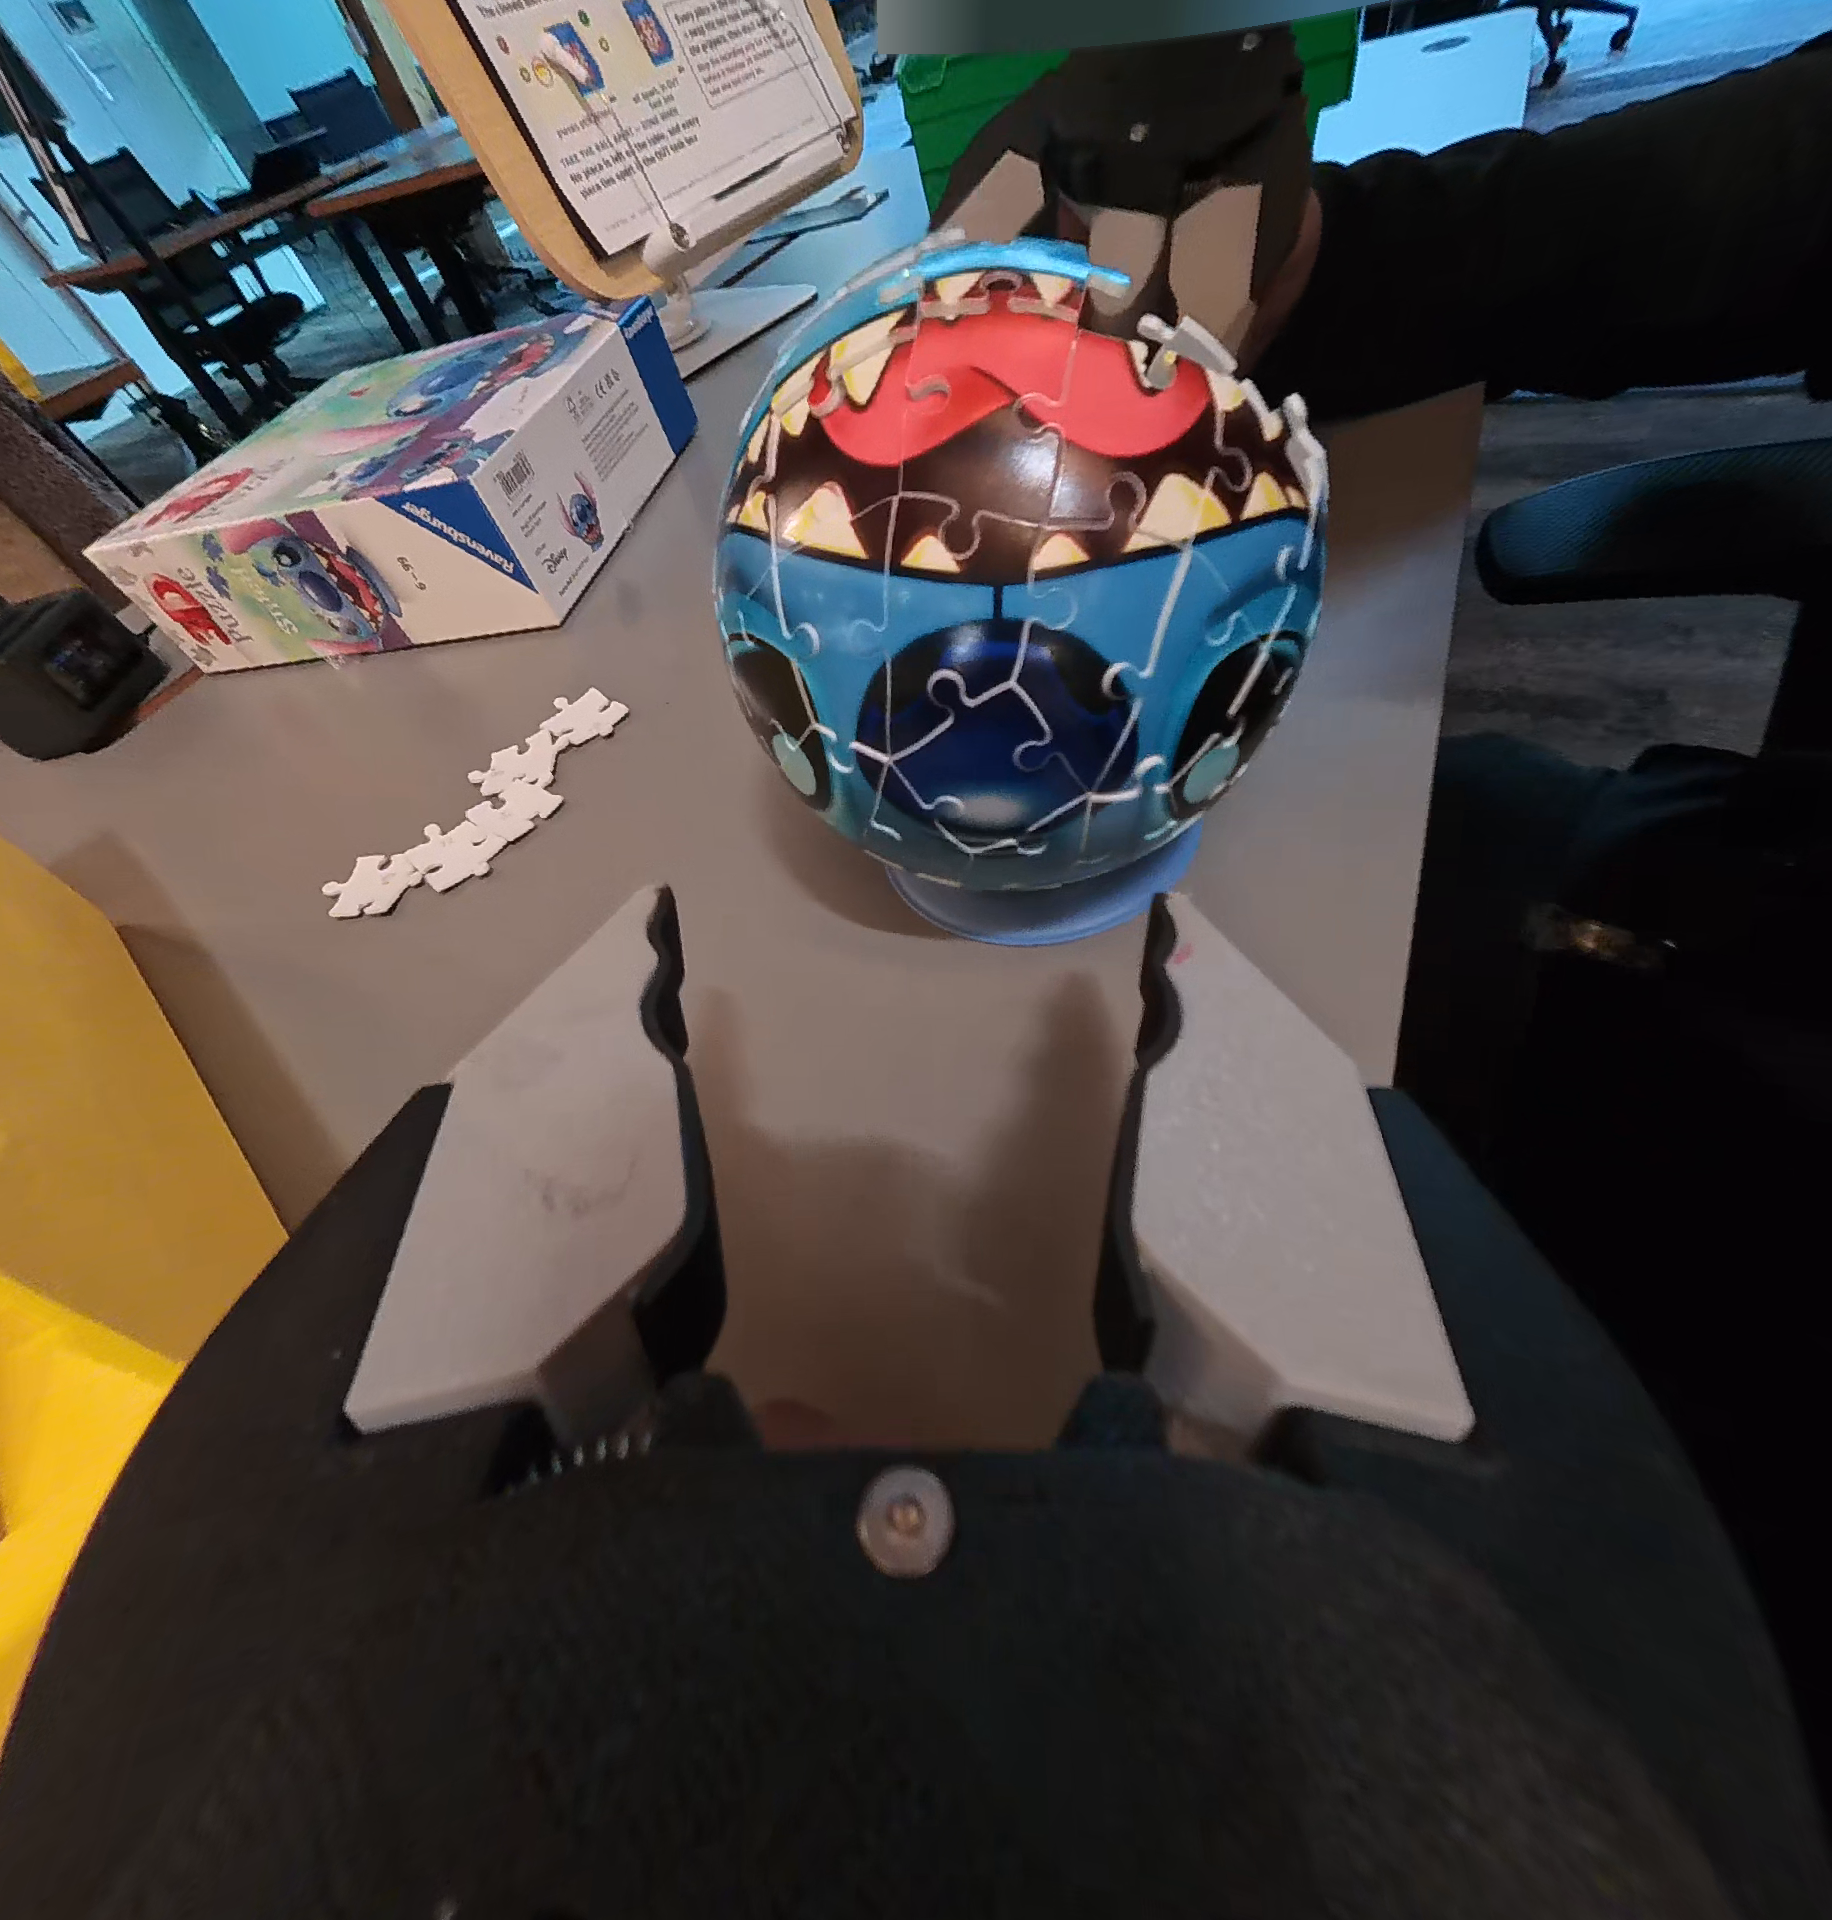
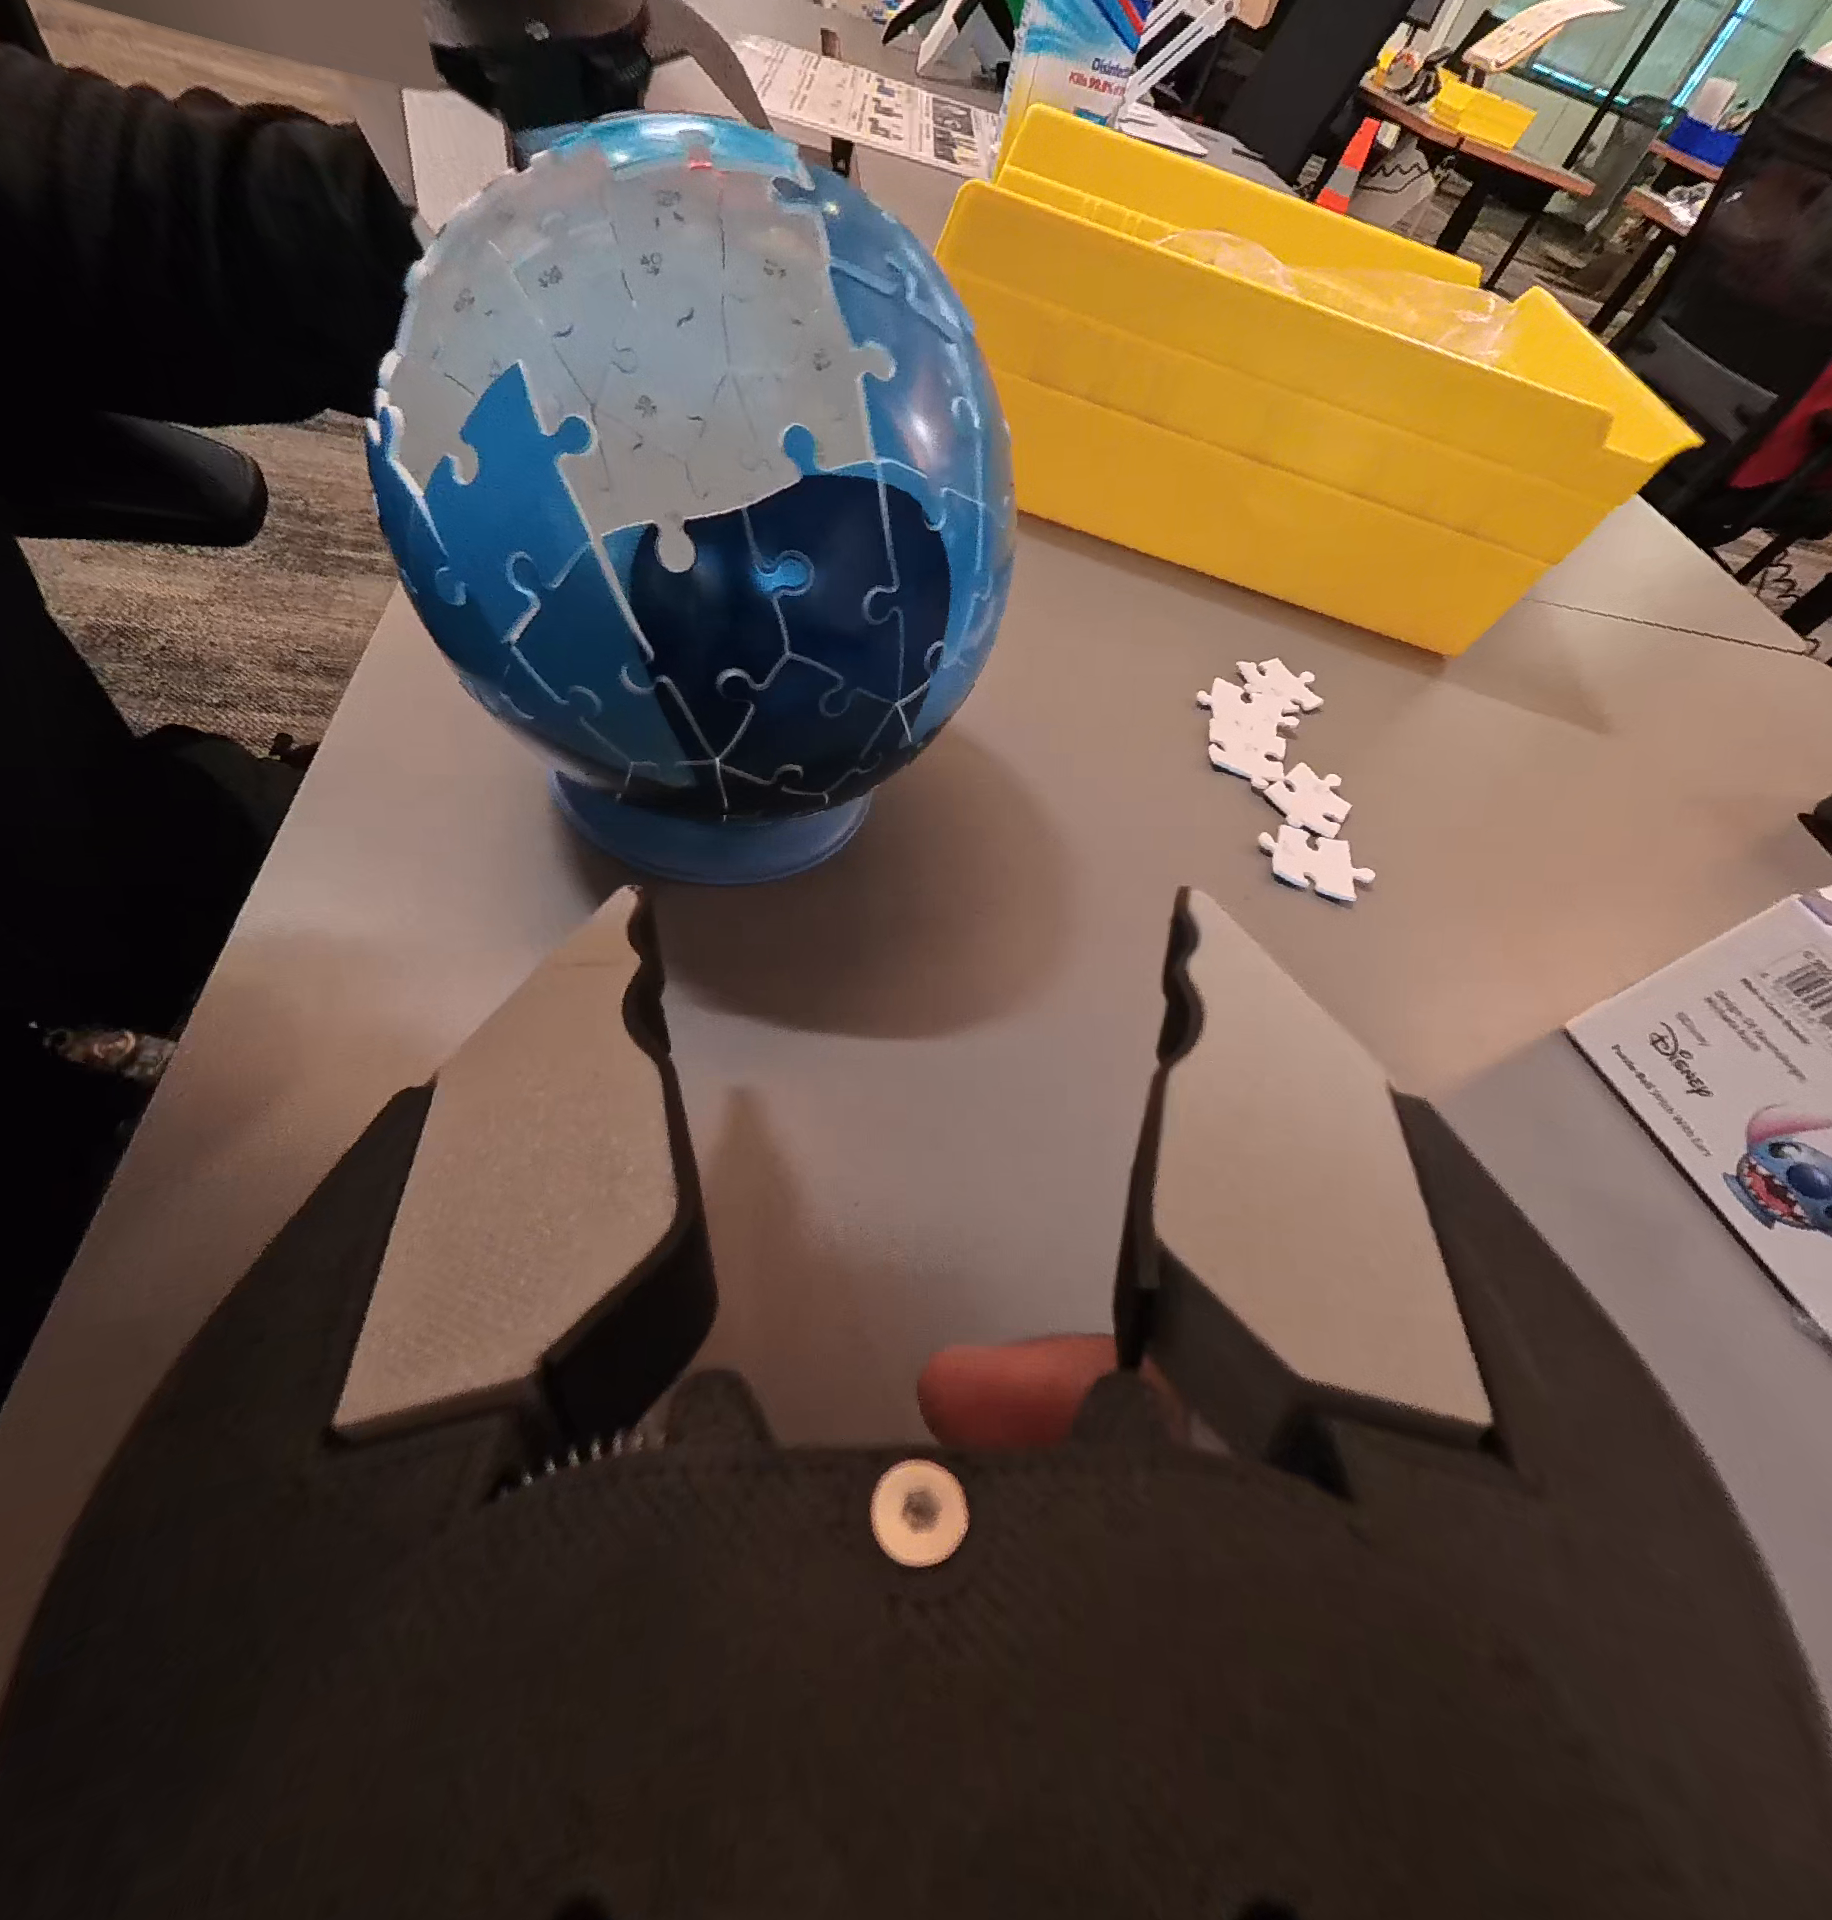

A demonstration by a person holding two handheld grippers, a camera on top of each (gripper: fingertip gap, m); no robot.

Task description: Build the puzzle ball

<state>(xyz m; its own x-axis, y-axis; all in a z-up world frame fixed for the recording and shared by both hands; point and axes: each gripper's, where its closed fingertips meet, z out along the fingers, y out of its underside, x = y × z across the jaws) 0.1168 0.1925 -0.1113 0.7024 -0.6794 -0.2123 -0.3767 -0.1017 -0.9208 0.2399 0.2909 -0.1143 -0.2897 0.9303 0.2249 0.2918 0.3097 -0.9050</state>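
Ball (image 1: 1016, 582) (unfinished) sits just beyond left tool (image 1: 907, 935), untouched.

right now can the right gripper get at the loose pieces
Probably yes. The right gripper is open and empty, and the loose pieces lie on bare table just ahead to its right, with nothing between; the ball sits off to the left.

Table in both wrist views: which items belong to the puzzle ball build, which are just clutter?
Job:
puzzle ball on its blue stand
loose white pieces
left gripper, open
right gripper, open

Lying about:
puzzle box
yellow bin
instruction sheet on a stand
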